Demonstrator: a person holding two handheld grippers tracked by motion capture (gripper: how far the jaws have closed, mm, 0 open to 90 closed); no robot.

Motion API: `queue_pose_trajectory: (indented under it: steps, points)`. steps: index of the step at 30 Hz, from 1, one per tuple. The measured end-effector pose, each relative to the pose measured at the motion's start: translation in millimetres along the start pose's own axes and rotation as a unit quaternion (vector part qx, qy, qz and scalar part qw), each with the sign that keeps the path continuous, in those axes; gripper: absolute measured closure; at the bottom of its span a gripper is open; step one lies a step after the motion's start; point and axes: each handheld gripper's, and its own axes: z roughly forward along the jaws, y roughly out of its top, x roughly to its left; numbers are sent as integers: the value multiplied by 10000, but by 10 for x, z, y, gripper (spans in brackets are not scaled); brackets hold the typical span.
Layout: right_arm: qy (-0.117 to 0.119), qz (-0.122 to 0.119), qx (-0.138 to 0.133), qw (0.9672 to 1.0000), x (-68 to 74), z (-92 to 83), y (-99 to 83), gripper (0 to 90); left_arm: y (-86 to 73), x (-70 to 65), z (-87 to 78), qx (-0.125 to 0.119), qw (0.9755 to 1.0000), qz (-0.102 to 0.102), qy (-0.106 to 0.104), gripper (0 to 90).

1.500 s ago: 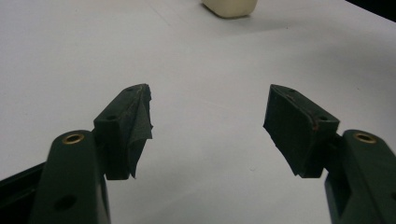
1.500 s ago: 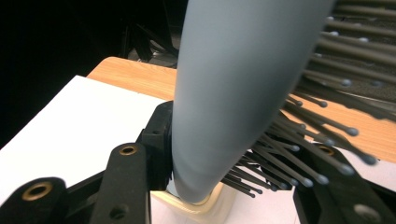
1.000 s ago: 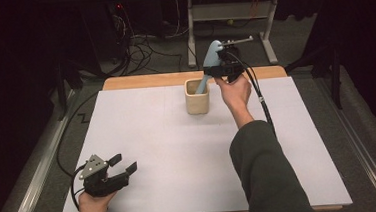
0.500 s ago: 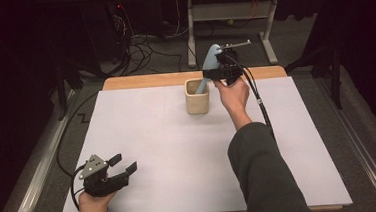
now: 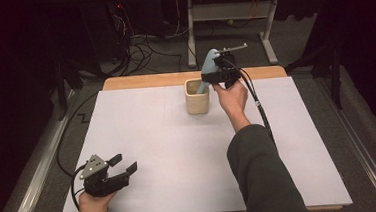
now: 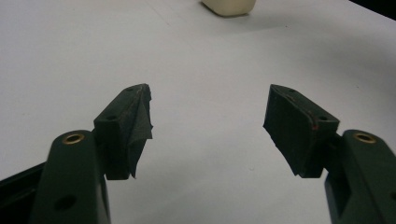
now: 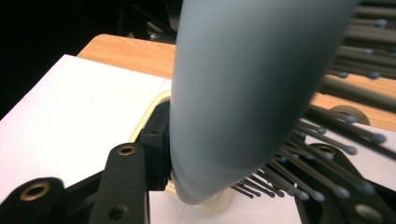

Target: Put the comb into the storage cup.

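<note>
A light blue hairbrush hangs tilted over a cream cup at the back middle of the table, its handle end dipping into the cup's mouth. My right gripper is shut on the brush. In the right gripper view the brush body sits between the jaws, its bristles pointing right, with the cup rim below. My left gripper rests near the front left corner, open, with nothing in it. Its jaws stand wide over bare white surface, and the cup is far ahead.
A white sheet covers the wooden table, whose back strip is bare. Behind the table are a metal stand and floor cables. Metal rails run along both sides.
The right hand with the brush has shifted only slightly above the cup. The left gripper has not moved.
</note>
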Motion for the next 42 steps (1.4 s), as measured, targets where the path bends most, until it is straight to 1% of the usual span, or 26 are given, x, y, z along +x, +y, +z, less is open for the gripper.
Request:
queue_pose_trajectory:
  steps: [11, 18, 25, 42]
  points:
    - [34, -27, 170, 9998, 29, 84, -43, 532, 0, -1, -1, -2, 10000, 0, -7, 325]
    - [38, -35, 222, 9997, 42, 120, -69, 531, -1, -5, -1, -16, 10000, -6, -11, 325]
    - [65, 47, 253, 9996, -2, 144, -120, 527, -1, -4, -1, -6, 10000, 10, -14, 325]
    - [81, 30, 318, 9995, -17, 154, -154, 513, 0, -6, 0, 22, 10000, 33, -13, 325]
